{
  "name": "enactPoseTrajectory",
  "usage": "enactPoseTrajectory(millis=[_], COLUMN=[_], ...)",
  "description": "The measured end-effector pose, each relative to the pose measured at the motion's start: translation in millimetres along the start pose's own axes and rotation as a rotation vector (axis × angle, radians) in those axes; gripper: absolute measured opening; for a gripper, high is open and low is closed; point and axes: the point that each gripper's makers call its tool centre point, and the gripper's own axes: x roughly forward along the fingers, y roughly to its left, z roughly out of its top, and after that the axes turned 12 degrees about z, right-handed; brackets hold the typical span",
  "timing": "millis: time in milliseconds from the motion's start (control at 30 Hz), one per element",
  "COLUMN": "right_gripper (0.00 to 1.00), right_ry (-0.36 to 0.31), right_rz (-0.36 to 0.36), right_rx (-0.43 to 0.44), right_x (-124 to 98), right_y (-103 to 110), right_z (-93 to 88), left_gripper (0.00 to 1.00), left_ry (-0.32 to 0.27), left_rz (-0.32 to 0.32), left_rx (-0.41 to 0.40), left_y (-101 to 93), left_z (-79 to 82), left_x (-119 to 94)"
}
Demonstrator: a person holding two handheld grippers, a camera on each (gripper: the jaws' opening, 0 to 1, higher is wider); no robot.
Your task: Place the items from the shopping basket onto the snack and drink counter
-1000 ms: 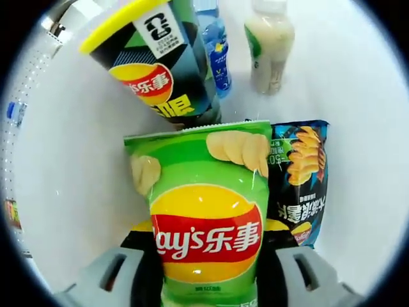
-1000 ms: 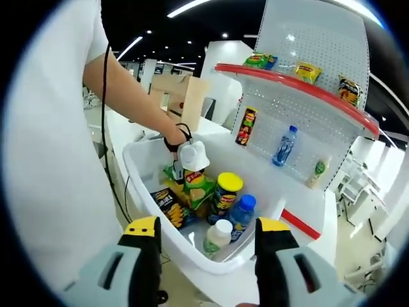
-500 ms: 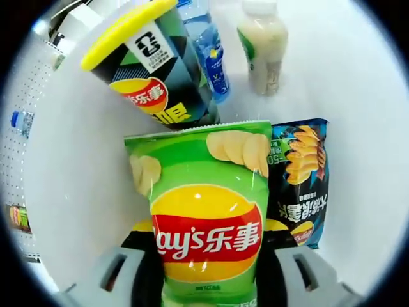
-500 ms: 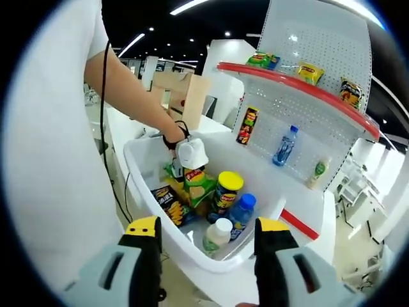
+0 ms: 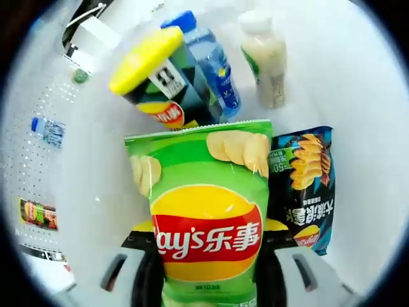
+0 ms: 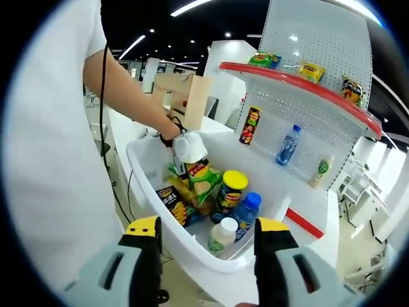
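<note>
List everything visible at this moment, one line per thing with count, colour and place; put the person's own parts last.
Green Lay's chip bag: 1, green with a red and yellow logo, held between the left claw's jaws above the basket.
Dark chip bag: 1, dark blue with an orange picture, lying in the basket.
Chip canister: 1, dark with a yellow lid, in the basket.
Water bottle: 1, blue cap and label, beside the canister.
Milky drink bottle: 1, cream with a white cap, in the basket.
Shopping basket: 1, white.
Counter shelf: 1, white pegboard with a red edge, stocked with snacks and bottles.
Left claw: shut on the green bag.
Right claw: yellow-tipped, open, empty.
Person's arm: reaching into the basket.
</note>
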Motion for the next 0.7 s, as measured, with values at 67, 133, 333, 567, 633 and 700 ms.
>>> enactPoseTrajectory(millis=[67, 133, 333, 567, 633, 700], right_gripper=[0.58, 0.58, 0.58, 0.58, 0.58, 0.58], right_ry=[0.000, 0.001, -0.006, -0.005, -0.007, -0.010], right_rz=[0.003, 0.009, 0.028, 0.069, 0.078, 0.087], right_rx=[0.001, -0.002, -0.014, -0.038, -0.044, -0.047], right_x=[0, 1, 4, 12, 14, 15], right_y=[0, 1, 4, 11, 13, 14], right_z=[-1.1, -1.4, 1.3, 4.8, 6.2, 7.4], left_gripper=[0.55, 0.55, 0.55, 0.55, 0.55, 0.55], left_ry=[-0.022, -0.035, -0.073, -0.127, -0.129, -0.132], left_rz=[0.022, 0.039, 0.118, 0.237, 0.262, 0.288], left_rx=[-0.002, -0.006, -0.078, -0.314, -0.357, -0.409], left_y=[1.1, 2.5, 11.7, 32.9, 39.4, 46.6], left_z=[4.5, 7.8, 16.8, 34.9, 37.6, 39.3], left_x=[-9, -15, -35, -63, -69, -76])
